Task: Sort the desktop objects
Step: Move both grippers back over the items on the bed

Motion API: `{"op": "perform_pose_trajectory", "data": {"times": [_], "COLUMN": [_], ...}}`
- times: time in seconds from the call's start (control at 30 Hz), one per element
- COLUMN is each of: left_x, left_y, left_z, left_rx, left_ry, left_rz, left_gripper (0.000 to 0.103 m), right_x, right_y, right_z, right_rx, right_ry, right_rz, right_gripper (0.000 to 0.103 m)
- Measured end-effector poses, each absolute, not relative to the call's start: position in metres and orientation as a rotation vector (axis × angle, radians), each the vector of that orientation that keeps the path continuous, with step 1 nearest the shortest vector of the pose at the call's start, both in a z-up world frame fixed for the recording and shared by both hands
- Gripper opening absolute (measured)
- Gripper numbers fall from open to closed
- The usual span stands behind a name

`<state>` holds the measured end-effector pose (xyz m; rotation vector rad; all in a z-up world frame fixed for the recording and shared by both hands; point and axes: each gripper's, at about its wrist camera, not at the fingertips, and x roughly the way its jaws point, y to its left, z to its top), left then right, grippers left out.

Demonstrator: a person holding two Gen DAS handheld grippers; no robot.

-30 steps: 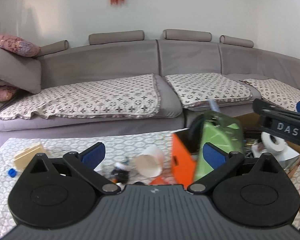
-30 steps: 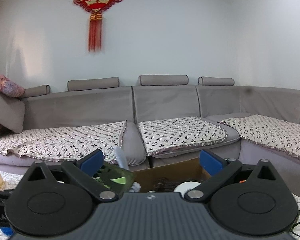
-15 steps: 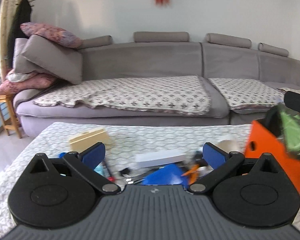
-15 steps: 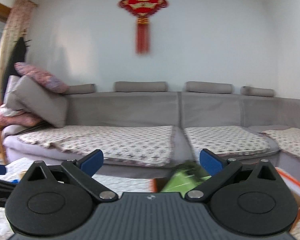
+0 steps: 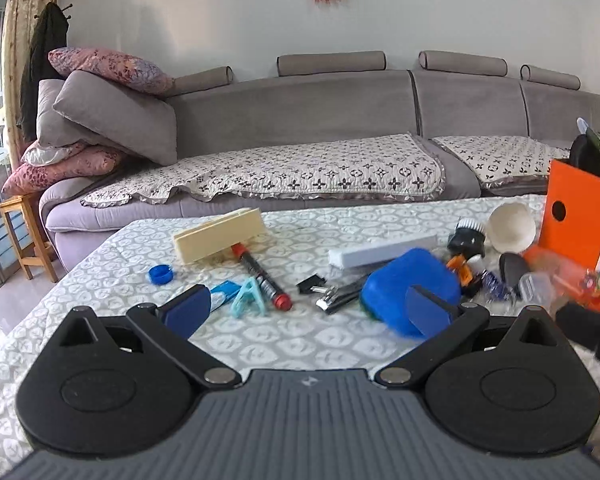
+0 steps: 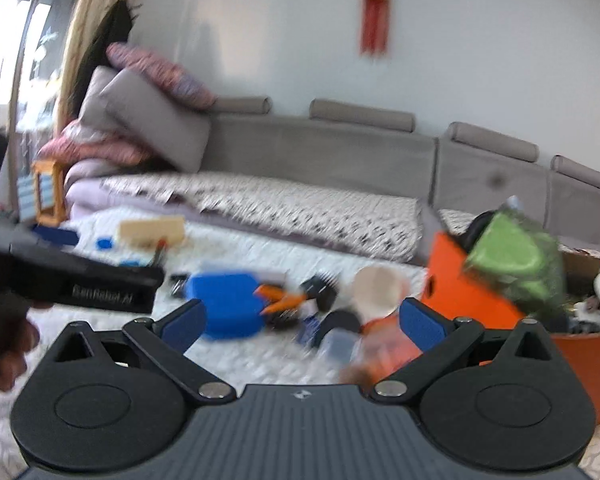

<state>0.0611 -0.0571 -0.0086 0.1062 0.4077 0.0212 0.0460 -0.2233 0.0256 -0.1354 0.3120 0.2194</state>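
A: Desktop objects — blue box (image 5: 412, 286), red marker (image 5: 260, 276), white cup (image 5: 510, 226) — where?
B: Scattered on table (image 5: 100, 264), beside orange bin (image 5: 580, 216).
A: Grippers?
B: L gripper (image 5: 306, 312), R gripper (image 6: 302, 322) both spread wide, nothing held.

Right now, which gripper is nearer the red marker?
Left. The left gripper hangs open right before the red marker; the right gripper faces the orange bin, further right.

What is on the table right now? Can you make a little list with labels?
surface: table with patterned cloth
left gripper: open, holds nothing
right gripper: open, holds nothing
near middle: blue case, red marker, teal clip
far left: cream box, blue cap
right: orange bin, white cup
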Motion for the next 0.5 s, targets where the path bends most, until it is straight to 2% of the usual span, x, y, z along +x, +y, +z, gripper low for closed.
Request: {"op": "perform_pose_trajectory", "data": {"times": [0.27, 0.5], "left_x": [0.065, 0.108], "left_y": [-0.019, 0.025], "left_z": [-0.011, 0.001], "left_rx": [0.088, 0.127], "left_ry": [0.413, 0.370], "left_rz": [0.078, 0.107], "left_gripper": [0.103, 0.103], "right_x": [0.047, 0.055], "right_y": [-0.212, -0.206], "right_z": [0.016, 0.008], "right_rx": [-0.140, -0.149], "right_ry": [0.355, 0.370], "right_rz": [0.236, 0.216], "right_gripper": [0.103, 0.103]}}
